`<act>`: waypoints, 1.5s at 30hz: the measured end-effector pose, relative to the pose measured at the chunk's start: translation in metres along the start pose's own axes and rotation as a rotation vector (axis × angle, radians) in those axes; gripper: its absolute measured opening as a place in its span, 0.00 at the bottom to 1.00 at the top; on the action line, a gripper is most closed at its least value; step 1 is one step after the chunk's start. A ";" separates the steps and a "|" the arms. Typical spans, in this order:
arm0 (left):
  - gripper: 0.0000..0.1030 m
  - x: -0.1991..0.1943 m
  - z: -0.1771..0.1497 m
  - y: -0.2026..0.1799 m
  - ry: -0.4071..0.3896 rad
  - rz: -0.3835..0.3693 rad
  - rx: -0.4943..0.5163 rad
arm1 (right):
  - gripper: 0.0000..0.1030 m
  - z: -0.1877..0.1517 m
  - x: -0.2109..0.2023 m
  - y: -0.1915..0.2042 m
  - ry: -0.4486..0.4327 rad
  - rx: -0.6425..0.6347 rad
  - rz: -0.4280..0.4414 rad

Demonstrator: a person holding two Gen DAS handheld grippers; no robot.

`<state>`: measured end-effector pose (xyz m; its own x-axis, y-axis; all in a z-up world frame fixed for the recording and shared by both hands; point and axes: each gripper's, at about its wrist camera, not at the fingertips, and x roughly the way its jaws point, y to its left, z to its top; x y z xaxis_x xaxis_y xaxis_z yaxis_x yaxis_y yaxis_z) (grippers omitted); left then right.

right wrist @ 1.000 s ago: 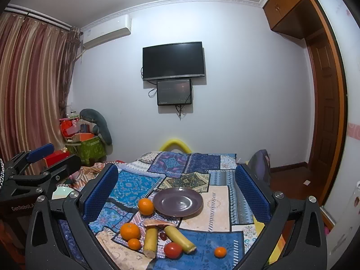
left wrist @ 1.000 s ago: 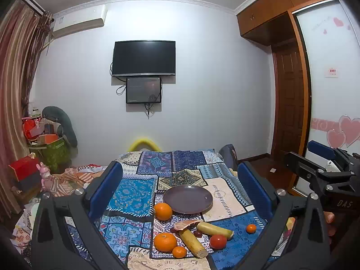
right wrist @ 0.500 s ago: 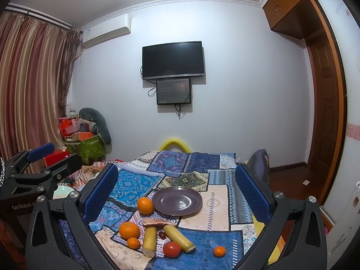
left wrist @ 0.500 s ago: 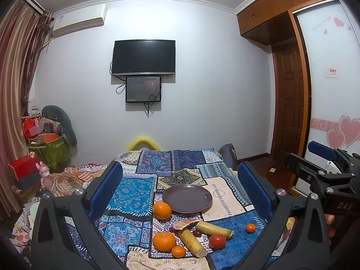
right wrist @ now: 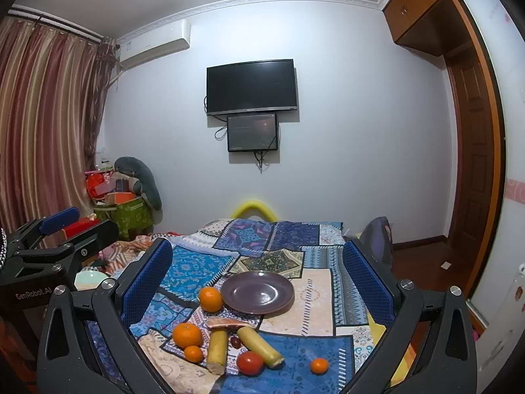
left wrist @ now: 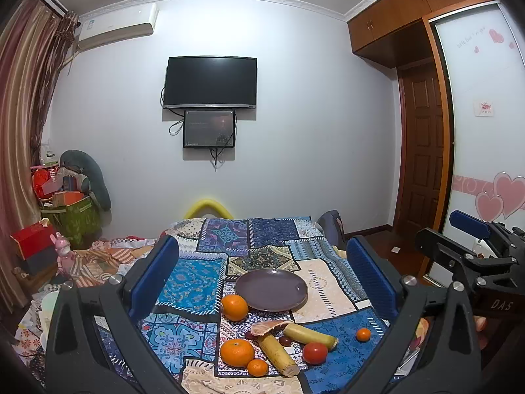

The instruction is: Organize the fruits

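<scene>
Grippers left [left wrist: 262,282] and right [right wrist: 257,282] hover wide open, holding nothing. Below on the patchwork cloth [left wrist: 193,279] lie oranges [left wrist: 237,352], 2 bananas [left wrist: 277,349] and a tomato [left wrist: 315,352]; farther off, an empty purple plate [left wrist: 271,290].

plate [left wrist: 271,289]: on the bed [left wrist: 197,282], behind the fruit
orange [left wrist: 234,307]: touching the plate's left edge
bananas [left wrist: 310,333]: before the plate
tomato [left wrist: 315,353]: just right of the bananas' near ends

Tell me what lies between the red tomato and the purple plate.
Two yellow bananas, dark grapes and a peel piece separate tomato from plate, in both views.
</scene>
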<state>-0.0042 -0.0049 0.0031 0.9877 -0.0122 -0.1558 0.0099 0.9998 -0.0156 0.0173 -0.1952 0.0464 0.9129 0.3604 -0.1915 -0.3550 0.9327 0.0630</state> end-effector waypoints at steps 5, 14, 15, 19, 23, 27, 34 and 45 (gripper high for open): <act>1.00 0.001 -0.001 0.000 0.001 0.000 -0.002 | 1.00 0.001 0.000 -0.001 0.002 0.004 0.002; 1.00 0.001 -0.001 0.002 0.002 0.000 -0.005 | 1.00 0.001 0.001 -0.002 0.002 0.004 0.004; 1.00 0.001 -0.001 0.002 0.003 -0.001 -0.005 | 1.00 0.001 0.001 -0.002 0.001 0.005 0.004; 1.00 0.001 -0.001 0.002 0.004 -0.002 -0.006 | 1.00 0.001 0.000 -0.001 0.001 0.003 0.005; 1.00 0.001 -0.001 0.001 0.005 -0.001 -0.007 | 1.00 0.001 0.001 0.000 0.002 0.001 0.006; 1.00 0.003 -0.002 0.002 0.011 -0.007 -0.010 | 1.00 0.000 0.000 0.001 0.003 0.000 0.007; 1.00 0.009 -0.004 0.004 0.025 -0.022 -0.016 | 1.00 -0.002 0.003 0.002 0.010 -0.005 0.022; 1.00 0.039 -0.018 0.024 0.069 -0.007 -0.022 | 1.00 -0.017 0.033 -0.006 0.083 -0.002 0.043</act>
<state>0.0315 0.0186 -0.0211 0.9745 -0.0206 -0.2233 0.0124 0.9992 -0.0380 0.0460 -0.1891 0.0236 0.8772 0.3976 -0.2692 -0.3936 0.9165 0.0712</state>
